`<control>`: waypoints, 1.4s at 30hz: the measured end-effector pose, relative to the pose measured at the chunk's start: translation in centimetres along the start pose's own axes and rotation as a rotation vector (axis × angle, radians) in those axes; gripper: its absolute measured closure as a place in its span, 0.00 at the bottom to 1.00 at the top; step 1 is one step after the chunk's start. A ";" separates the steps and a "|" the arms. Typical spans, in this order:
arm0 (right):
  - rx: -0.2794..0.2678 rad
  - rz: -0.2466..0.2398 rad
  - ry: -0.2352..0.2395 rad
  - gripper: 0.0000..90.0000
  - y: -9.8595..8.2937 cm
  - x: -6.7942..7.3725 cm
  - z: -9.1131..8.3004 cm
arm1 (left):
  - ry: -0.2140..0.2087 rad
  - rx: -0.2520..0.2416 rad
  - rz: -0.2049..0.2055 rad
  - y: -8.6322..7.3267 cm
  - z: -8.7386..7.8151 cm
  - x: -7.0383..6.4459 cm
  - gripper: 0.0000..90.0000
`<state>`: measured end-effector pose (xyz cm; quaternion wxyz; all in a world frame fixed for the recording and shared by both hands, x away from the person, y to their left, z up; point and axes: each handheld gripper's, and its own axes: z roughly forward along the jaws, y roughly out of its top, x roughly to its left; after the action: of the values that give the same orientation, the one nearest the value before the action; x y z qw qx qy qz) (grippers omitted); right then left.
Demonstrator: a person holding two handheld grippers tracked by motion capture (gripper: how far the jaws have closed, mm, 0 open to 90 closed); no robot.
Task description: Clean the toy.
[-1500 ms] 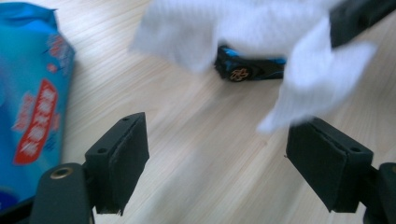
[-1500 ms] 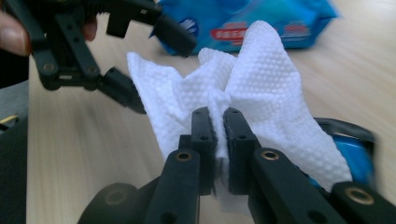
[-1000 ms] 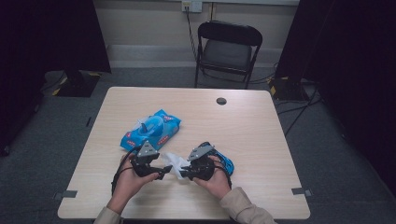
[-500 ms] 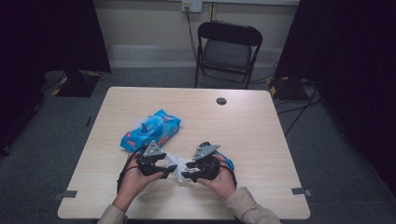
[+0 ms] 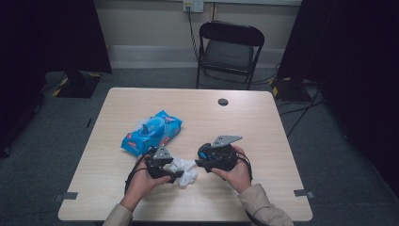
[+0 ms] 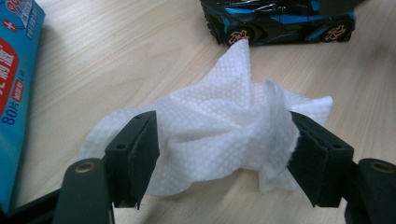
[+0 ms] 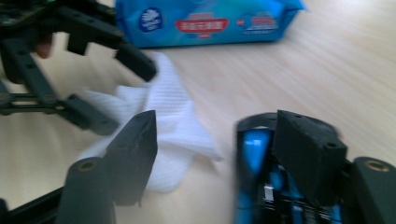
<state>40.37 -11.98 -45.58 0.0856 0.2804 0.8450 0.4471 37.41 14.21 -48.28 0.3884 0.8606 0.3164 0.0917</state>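
The right gripper [image 5: 200, 164], jaws wide, hides most of the toy car [image 6: 280, 21]. The left gripper [image 6: 224, 154] loosely brackets the wipe [image 6: 219, 135] near the desk's [image 5: 263, 122] front edge; wipes pack [image 5: 151, 133] behind.

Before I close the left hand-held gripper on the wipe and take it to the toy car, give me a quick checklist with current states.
1. White wipe sits between the left hand-held gripper jaws: ok.
2. Left jaws clamped on the wipe: not ok, they stand open on either side of it.
3. Toy car upright on the table, just beyond the wipe: ok.
4. Right hand-held gripper steadying the car: cannot tell; one jaw overlaps the car, picture blurred.
5. Blue wipe pack out of the way: ok, off to the side.
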 end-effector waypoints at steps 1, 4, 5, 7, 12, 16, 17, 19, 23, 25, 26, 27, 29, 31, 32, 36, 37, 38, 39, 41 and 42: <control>0.006 -0.002 -0.026 0.29 -0.1 -0.5 -0.2 | -0.007 0.011 -0.003 -0.2 0.2 -0.1 0.32; 0.001 0.009 -0.044 0.27 -0.1 -1.0 -0.4 | -0.009 0.019 -0.007 -0.4 0.4 -0.1 0.31; 0.023 0.007 -0.072 0.23 -0.2 -1.5 -0.4 | -0.010 0.023 -0.009 -0.5 0.5 0.0 0.31; 0.050 0.011 -0.085 0.22 -0.6 -2.0 -0.1 | -0.013 0.032 -0.012 -0.7 0.7 0.0 0.31; 0.077 0.008 -0.107 0.20 -1.3 -2.8 0.8 | -0.019 0.037 -0.020 -1.0 0.8 0.1 0.30; 0.114 0.008 -0.103 0.18 -1.6 -3.3 1.7 | -0.011 0.032 -0.017 -1.0 0.8 0.0 0.30; 0.115 0.009 -0.097 0.18 -1.7 -3.4 1.9 | -0.008 0.033 -0.012 -1.1 0.8 0.0 0.30; 0.129 0.010 -0.094 0.18 -1.8 -3.5 2.3 | -0.005 0.035 -0.003 -1.1 0.8 -0.1 0.30; 0.136 0.008 -0.085 0.18 -1.8 -3.5 2.9 | 0.004 0.039 0.000 -1.0 0.9 -0.3 0.31; 0.153 -0.003 -0.084 0.18 -1.7 -3.4 3.2 | 0.008 0.045 0.007 -1.0 0.9 -0.3 0.31; 0.158 -0.009 -0.077 0.17 -1.7 -3.4 3.5 | 0.009 0.043 0.008 -1.0 0.9 -0.3 0.31; 0.165 -0.013 -0.080 0.17 -1.7 -3.4 3.6 | 0.010 0.040 0.008 -1.1 0.9 -0.3 0.31; 0.174 -0.026 -0.085 0.18 -1.7 -3.3 3.9 | 0.008 0.037 0.008 -1.1 0.9 -0.3 0.31; 0.174 -0.025 -0.081 0.19 -1.7 -3.4 4.1 | 0.012 0.034 0.012 -1.2 0.9 -0.4 0.31; 0.178 -0.023 -0.083 0.20 -1.7 -3.5 4.2 | 0.012 0.033 0.013 -1.2 0.9 -0.4 0.31; 0.174 -0.033 -0.091 0.23 -1.7 -3.6 4.4 | 0.015 0.033 0.019 -1.2 0.9 -0.4 0.31; 0.172 -0.030 -0.093 0.23 -1.7 -3.6 4.4 | 0.016 0.034 0.021 -1.2 0.9 -0.4 0.31; 0.175 -0.036 -0.098 0.25 -1.7 -3.6 4.4 | 0.017 0.034 0.021 -1.2 0.8 -0.4 0.32; 0.178 -0.045 -0.103 0.25 -1.7 -3.5 4.4 | 0.019 0.031 0.018 -1.2 0.8 -0.4 0.32; 0.180 -0.039 -0.109 0.25 -1.7 -3.4 4.4 | 0.022 0.029 0.021 -1.3 0.9 -0.4 0.33; 0.177 -0.037 -0.112 0.26 -1.7 -3.4 4.4 | 0.023 0.029 0.021 -1.3 0.9 -0.4 0.33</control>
<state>44.26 -11.49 -49.92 0.1159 0.2957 0.8803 0.3525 36.83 14.06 -49.75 0.3714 0.8682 0.3132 0.1009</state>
